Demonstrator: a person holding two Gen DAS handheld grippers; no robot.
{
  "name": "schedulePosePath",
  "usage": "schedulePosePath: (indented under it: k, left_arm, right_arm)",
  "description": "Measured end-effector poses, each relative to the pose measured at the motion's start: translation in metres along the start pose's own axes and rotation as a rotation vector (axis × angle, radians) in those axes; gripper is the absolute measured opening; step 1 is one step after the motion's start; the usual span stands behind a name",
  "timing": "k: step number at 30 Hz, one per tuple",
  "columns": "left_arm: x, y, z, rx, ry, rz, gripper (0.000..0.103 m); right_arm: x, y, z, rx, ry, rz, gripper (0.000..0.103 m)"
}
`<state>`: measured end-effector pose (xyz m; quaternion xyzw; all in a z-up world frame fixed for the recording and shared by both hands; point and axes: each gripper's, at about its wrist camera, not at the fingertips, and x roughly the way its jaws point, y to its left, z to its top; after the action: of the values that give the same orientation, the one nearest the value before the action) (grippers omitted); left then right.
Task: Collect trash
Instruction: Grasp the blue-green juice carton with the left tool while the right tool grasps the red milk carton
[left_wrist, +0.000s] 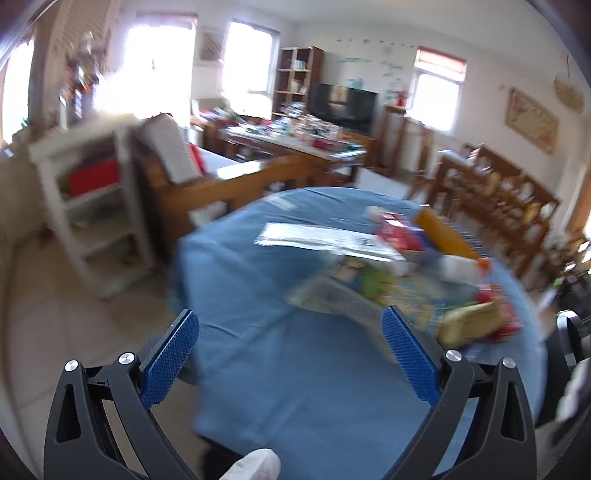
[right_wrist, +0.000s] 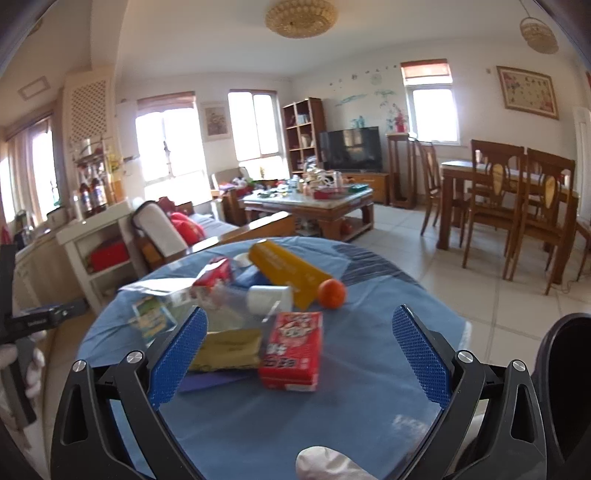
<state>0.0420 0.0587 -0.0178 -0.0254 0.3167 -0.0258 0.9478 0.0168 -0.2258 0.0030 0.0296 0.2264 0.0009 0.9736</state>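
Trash: I see a pile (right_wrist: 255, 314) heaped on the round table with a blue cloth (right_wrist: 354, 417), toward its far side.
Right view only: sharp enough for me to pick out a red carton (right_wrist: 291, 350), a yellow box (right_wrist: 291, 273), an orange (right_wrist: 331, 293) touching that box, and a yellow packet (right_wrist: 229, 349).
Left view only: blurred; the pile sits right of centre, a white sheet (left_wrist: 325, 242) behind it.
Left gripper (left_wrist: 290, 354): my fingers spread wide, holding nothing, above the cloth.
Right gripper (right_wrist: 299, 350): fingers spread, empty, the red carton showing between them.
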Motion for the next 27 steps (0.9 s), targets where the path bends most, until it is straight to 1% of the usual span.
schedulePosePath:
  k: [2, 5, 10, 15, 18, 21, 24, 25, 27]
  left_arm:
    - [0.002, -0.003, -0.001, 0.017, -0.003, 0.027, 0.098]
    - [0.005, -0.011, -0.002, 0.019, 0.002, 0.017, 0.098]
    - [0.006, -0.016, 0.002, 0.031, -0.006, 0.022, 0.098]
    - [0.009, -0.017, 0.004, 0.040, -0.002, 0.015, 0.098]
    - [0.011, -0.020, 0.005, 0.050, -0.001, -0.023, 0.098]
    - [0.014, -0.023, 0.007, 0.065, 0.018, -0.093, 0.098]
    - [0.026, -0.020, 0.013, 0.044, 0.085, -0.162, 0.098]
    - [0.032, -0.017, 0.016, 0.027, 0.119, -0.202, 0.098]
    - [0.041, -0.013, 0.020, -0.007, 0.169, -0.259, 0.098]
  right_arm:
    - [0.002, -0.006, 0.000, 0.018, 0.000, -0.004, 0.099]
    - [0.006, -0.005, -0.002, 0.017, 0.005, 0.004, 0.099]
    - [0.008, 0.005, -0.005, -0.029, 0.003, 0.007, 0.099]
    - [0.014, 0.004, -0.004, -0.011, 0.009, 0.022, 0.099]
    - [0.019, 0.004, -0.005, -0.014, 0.021, 0.022, 0.099]
    - [0.025, 0.005, -0.006, -0.024, 0.042, 0.044, 0.099]
    - [0.032, 0.003, -0.004, -0.019, 0.073, 0.116, 0.099]
    - [0.036, 0.002, -0.003, -0.020, 0.095, 0.150, 0.099]
    - [0.043, 0.001, -0.002, -0.046, 0.141, 0.189, 0.099]
